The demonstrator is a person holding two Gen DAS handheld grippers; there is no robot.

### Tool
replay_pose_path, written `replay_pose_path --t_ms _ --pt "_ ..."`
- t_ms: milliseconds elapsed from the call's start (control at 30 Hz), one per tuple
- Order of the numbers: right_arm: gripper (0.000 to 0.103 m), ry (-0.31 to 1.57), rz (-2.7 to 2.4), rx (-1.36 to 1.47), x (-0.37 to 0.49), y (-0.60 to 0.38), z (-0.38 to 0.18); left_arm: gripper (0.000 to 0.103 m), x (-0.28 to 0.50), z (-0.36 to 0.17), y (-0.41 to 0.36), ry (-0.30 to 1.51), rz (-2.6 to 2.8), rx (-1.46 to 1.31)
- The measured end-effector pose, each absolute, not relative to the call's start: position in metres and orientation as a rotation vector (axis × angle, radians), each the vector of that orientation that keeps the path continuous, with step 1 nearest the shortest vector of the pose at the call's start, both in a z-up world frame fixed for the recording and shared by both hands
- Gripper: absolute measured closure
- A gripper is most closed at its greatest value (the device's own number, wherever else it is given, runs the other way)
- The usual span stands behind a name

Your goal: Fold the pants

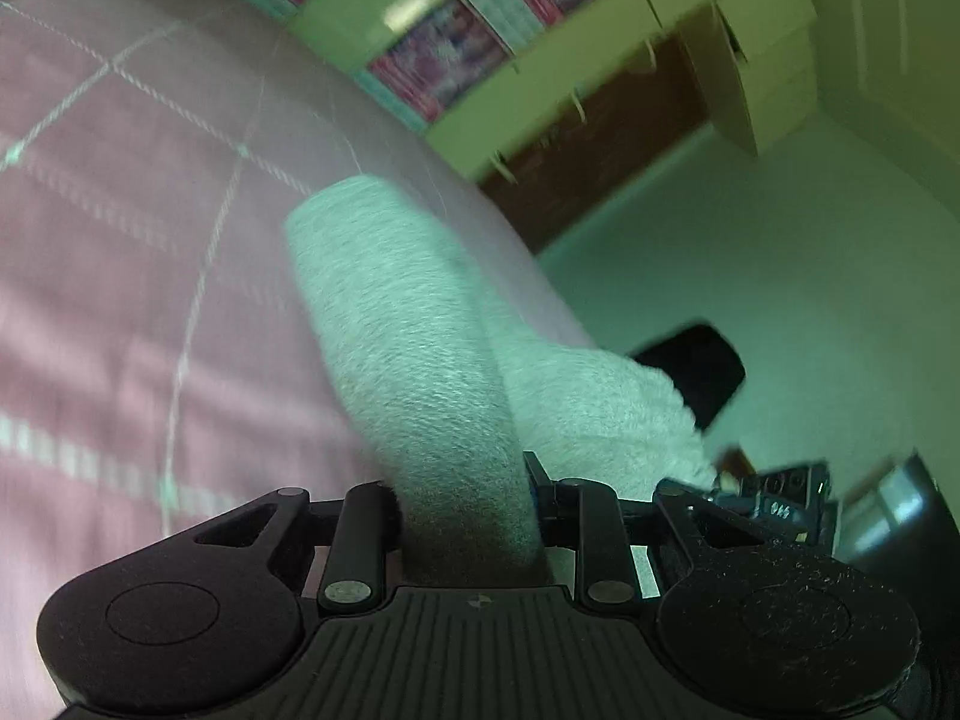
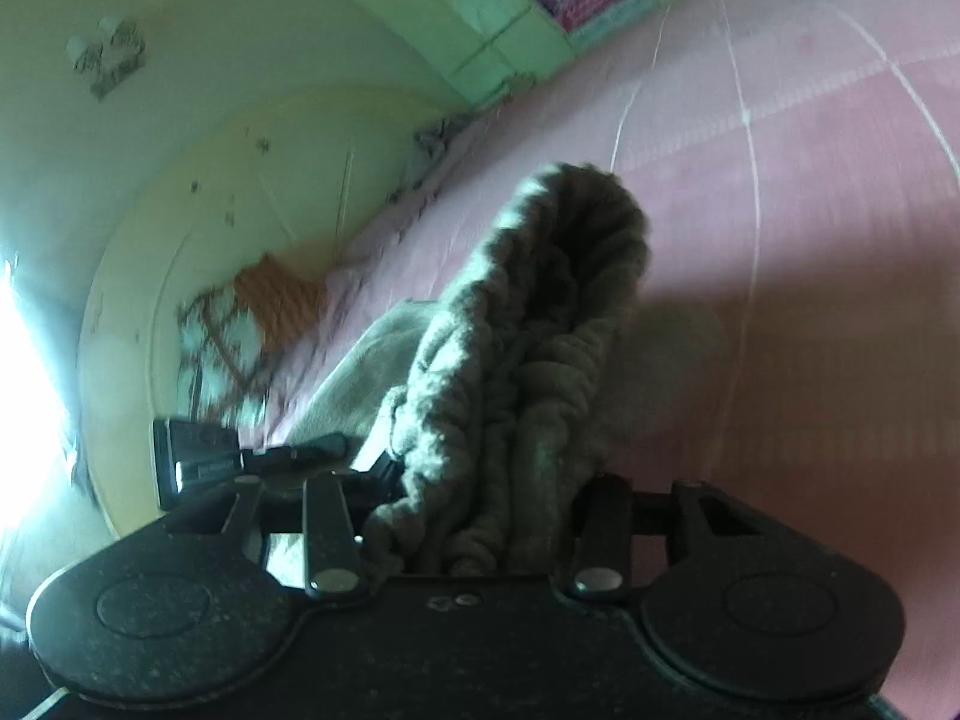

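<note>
The grey knit pants [image 1: 420, 360] hang over a pink bedspread [image 1: 120, 300]. My left gripper [image 1: 468, 516] is shut on a smooth fold of the pants, which rises from between the jaws and hides the fingertips. My right gripper [image 2: 480, 516] is shut on the bunched, ribbed waistband of the pants [image 2: 528, 372], which stands up in front of the camera and hides its fingertips. The other gripper shows at the edge of each view, at lower right in the left wrist view [image 1: 792, 498] and at lower left in the right wrist view [image 2: 198, 456].
The pink bedspread [image 2: 810, 240] with thin white check lines fills the ground in both views. A green wall with posters [image 1: 432, 60] runs behind the bed. A dark object [image 1: 696, 366] lies on the floor. Crumpled cloth [image 2: 264, 312] lies along the bed's far edge.
</note>
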State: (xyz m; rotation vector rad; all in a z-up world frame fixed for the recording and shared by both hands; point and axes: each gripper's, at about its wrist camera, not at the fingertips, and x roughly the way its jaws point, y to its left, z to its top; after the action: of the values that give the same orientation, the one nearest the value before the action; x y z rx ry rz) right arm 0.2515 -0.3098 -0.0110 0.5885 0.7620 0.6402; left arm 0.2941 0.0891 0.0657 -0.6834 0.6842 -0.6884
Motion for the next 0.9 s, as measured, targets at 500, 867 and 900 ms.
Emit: replay_pose_path --t_ms 500,867,900 --pt "0.025 0.818 0.336 0.685 0.256 -0.332 -0.069 0.039 0.247 0.039 0.080 0.776 -0.370 -0.433" --pt "0.016 0.863 0.271 0.627 0.237 -0.328 -0.056 0.024 0.218 0.065 0.049 0.778 -0.175 -0.275" --pt "0.015 0.870 0.272 0.598 0.231 -0.327 -0.054 0.019 0.215 0.061 0.050 0.778 -0.153 -0.263"
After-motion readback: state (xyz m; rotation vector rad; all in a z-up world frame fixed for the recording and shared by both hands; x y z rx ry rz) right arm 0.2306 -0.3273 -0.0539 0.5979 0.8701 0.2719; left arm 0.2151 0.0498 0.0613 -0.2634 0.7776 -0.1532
